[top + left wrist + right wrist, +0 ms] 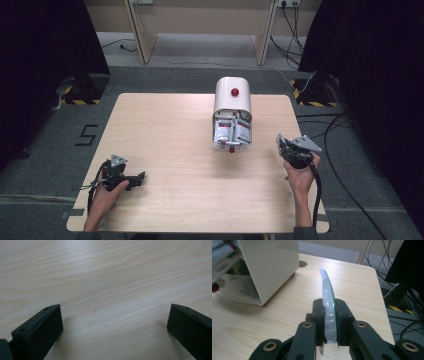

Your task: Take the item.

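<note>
We saw the right gripper [329, 322] clamped on a thin silver foil sachet [327, 297] beside the white box [269, 267], while the left gripper [113, 322] stood apart over the wooden table [105, 277].

Thin silver-and-green sachet [329, 307], edge-on, upright, clamped above the table's right edge.

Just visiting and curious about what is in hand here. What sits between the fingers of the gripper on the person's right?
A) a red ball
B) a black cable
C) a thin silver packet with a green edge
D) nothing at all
C: in the right gripper view the right gripper is shut on the thin silver packet with a green edge, which sticks out edge-on past its fingers.
</note>
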A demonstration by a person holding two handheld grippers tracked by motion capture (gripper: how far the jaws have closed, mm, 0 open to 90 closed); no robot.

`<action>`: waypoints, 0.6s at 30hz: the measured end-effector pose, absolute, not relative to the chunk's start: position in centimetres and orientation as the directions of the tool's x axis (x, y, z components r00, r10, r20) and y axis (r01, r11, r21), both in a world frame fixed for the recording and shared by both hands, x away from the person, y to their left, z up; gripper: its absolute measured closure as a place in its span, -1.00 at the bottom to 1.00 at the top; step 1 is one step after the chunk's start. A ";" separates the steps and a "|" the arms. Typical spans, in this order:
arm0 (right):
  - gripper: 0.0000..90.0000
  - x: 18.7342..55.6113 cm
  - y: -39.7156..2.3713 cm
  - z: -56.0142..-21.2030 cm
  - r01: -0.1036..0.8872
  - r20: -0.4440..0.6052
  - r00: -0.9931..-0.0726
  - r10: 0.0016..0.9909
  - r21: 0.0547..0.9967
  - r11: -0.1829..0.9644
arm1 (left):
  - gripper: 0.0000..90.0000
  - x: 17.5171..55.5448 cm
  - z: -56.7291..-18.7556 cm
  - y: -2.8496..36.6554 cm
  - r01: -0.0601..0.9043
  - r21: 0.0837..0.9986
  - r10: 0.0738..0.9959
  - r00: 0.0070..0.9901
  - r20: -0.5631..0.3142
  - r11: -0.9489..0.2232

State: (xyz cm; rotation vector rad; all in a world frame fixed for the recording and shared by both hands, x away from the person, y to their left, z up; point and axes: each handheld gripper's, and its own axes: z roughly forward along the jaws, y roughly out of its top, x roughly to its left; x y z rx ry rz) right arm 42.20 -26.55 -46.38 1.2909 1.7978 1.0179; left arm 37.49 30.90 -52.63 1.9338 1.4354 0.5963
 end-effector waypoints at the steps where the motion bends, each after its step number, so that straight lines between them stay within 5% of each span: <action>1: 0.79 42.2 -26.5 -46.4 0.418 -0.089 -0.267 0.960 0.887 0.198 | -1.00 37.5 -52.6 30.9 0.660 0.727 0.954 0.298 -0.020 -0.191; 18: 0.78 43.6 -25.2 -48.5 0.458 -0.135 -0.301 0.944 0.848 0.267 | -1.00 37.5 -52.6 30.9 0.659 0.727 0.954 0.298 -0.020 -0.190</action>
